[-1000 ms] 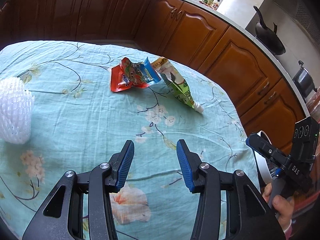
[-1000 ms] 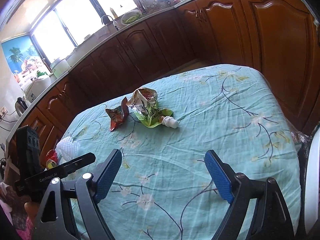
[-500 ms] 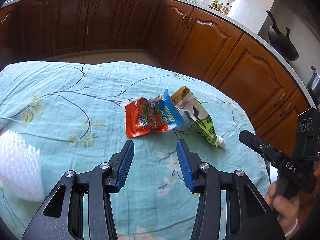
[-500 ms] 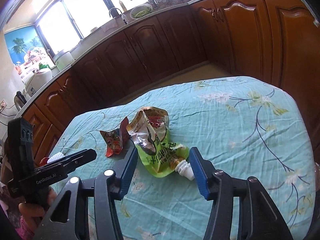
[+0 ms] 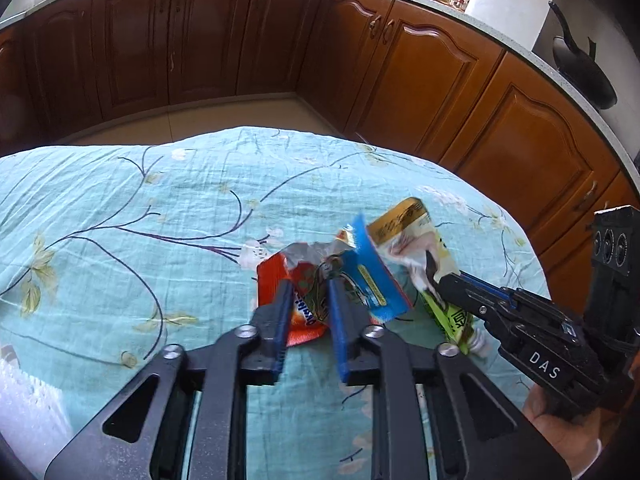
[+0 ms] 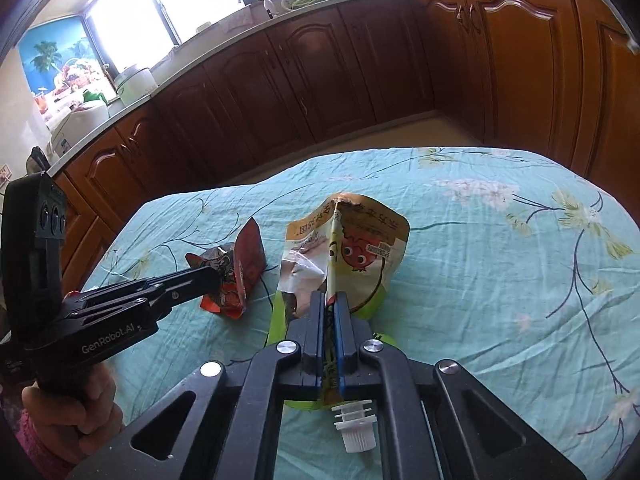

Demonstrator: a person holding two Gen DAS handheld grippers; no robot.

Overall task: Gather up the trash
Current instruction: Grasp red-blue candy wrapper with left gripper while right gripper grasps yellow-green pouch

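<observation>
Teal cloth printed with branches and pale blossoms covers the table (image 5: 120,216), and 2 pieces of trash lie on it side by side, touching. The red and blue snack wrapper (image 5: 308,300) sits crumpled between the blue pads of the left hand-held gripper (image 5: 310,312); its jaws have just been closing and now pinch the wrapper's near part, the torn silver mouth pointing away. Just to the wrapper's right, the green drink pouch (image 6: 360,256) with a white screw spout (image 6: 354,428) is clenched by the right hand-held gripper (image 6: 328,316), whose jaws have also just been closing and now squeeze a vertical fold of the pouch flat between them. The pouch's upper end stands up off the cloth while the spout end lies under the jaws. A hand (image 6: 76,400) with a pink cuff grips the left tool's handle. White foam netting (image 5: 24,400) lies at the table's left edge. Brown wooden cabinets (image 5: 440,80) ring the room beyond.
</observation>
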